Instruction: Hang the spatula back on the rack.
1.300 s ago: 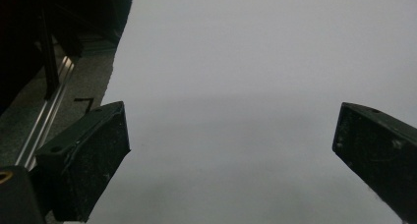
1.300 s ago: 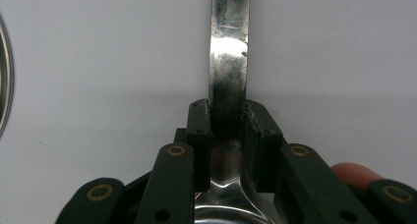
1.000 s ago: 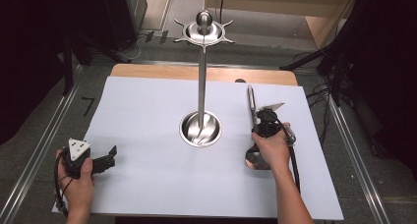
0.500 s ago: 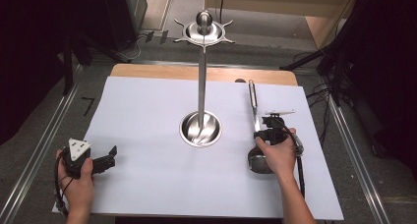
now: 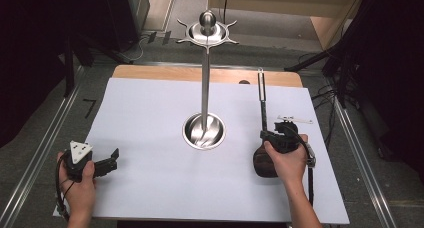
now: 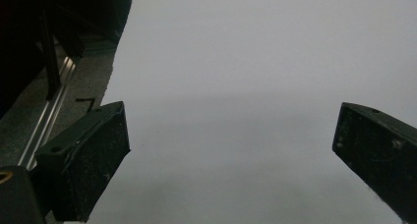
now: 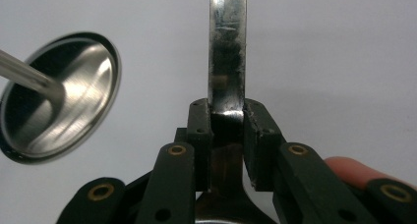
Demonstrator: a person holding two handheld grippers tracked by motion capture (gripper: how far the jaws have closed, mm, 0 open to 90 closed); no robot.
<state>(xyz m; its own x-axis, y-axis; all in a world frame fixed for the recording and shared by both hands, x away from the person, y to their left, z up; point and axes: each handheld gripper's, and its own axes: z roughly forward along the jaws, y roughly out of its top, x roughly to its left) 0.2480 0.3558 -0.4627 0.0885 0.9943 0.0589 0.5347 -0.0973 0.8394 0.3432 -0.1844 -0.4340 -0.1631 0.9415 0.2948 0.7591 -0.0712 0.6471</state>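
Note:
A long-handled metal utensil (image 5: 261, 95) with a dark rounded head lies lengthwise at the right of the white sheet (image 5: 150, 108). Its handle points away from me. My right gripper (image 5: 265, 134) is shut on that handle just above the head. In the right gripper view both pads (image 7: 199, 130) press on the flat steel handle (image 7: 226, 57). A steel stand (image 5: 205, 63) with hooks around its top rises from a round dish base (image 5: 190, 133) at the middle. My left gripper (image 5: 112, 160) rests at the near left, open and with nothing in it (image 6: 231, 145).
The stand's dish base (image 7: 59, 96) sits close to the left of the held handle. A metal rail (image 5: 45, 143) runs along the table's left side and another along the right. A wooden strip (image 5: 165, 73) edges the far side of the sheet.
My right hand has shifted a little to the right and nearer with the utensil, whose handle now lies straighter along the table. The left hand has stayed put.

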